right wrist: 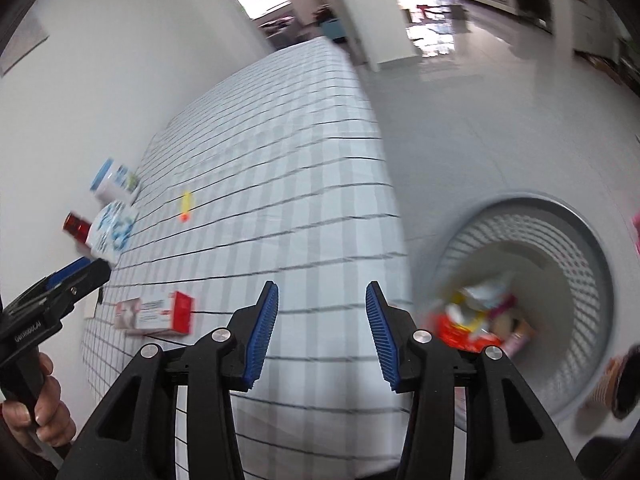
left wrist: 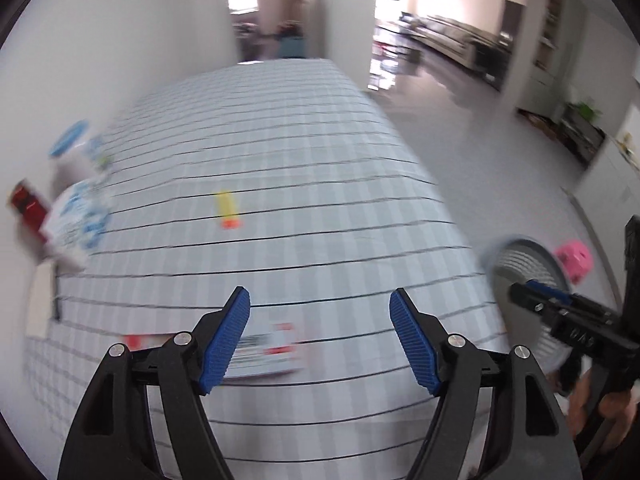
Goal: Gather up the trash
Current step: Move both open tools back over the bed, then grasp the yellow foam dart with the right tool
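Both sets of jaws stood apart and empty; the red-ended carton [right wrist: 154, 316] lay at lower left on the checked surface [right wrist: 280, 184], long axis left-to-right, red end pointing right.

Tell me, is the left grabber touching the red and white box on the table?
Apart. In the right wrist view the left gripper hangs open above the red and white box, with checked tablecloth showing between them.
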Motion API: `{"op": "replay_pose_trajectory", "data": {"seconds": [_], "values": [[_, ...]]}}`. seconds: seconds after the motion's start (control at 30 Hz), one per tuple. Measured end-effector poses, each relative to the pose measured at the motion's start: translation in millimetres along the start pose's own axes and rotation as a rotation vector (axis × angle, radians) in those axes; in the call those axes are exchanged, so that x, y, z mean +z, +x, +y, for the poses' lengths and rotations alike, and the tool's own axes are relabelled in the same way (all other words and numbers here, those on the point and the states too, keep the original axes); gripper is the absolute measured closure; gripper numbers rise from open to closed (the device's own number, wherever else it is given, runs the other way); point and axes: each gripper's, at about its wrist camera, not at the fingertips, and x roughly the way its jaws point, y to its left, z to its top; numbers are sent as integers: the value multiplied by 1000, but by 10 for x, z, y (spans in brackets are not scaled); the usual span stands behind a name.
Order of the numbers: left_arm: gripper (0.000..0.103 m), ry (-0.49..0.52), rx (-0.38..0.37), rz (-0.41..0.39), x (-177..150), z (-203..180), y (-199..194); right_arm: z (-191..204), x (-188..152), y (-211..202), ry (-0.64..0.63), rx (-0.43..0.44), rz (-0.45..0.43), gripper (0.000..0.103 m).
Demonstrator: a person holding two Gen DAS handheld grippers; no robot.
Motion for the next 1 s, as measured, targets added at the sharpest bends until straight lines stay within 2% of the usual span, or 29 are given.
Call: {"op": "replay_pose_trajectory", "data": {"seconds": [0.13,0.23,0.5,0.67,0.87,1.0], "values": [[32,-120,65,7,-149,658,-47,510,196,287,-85,36,25,55],[32,-186,103,18,-287,1016,-73,910,333,521,-163,65,42,53],[32,-322,176,52,-658,1709,-41,1809,637,1275,-326,116,83,51],[32,-367,206,53,-806,1963,-53,2166,741,1806,-397,99,125,50],[32,-397,218,53,-899,2127,-59,2343,844,2329,-419,12,157,50],[32,-411,217,54,-933,2171,-69,2398,932,2568,-419,-14,185,50]]}}
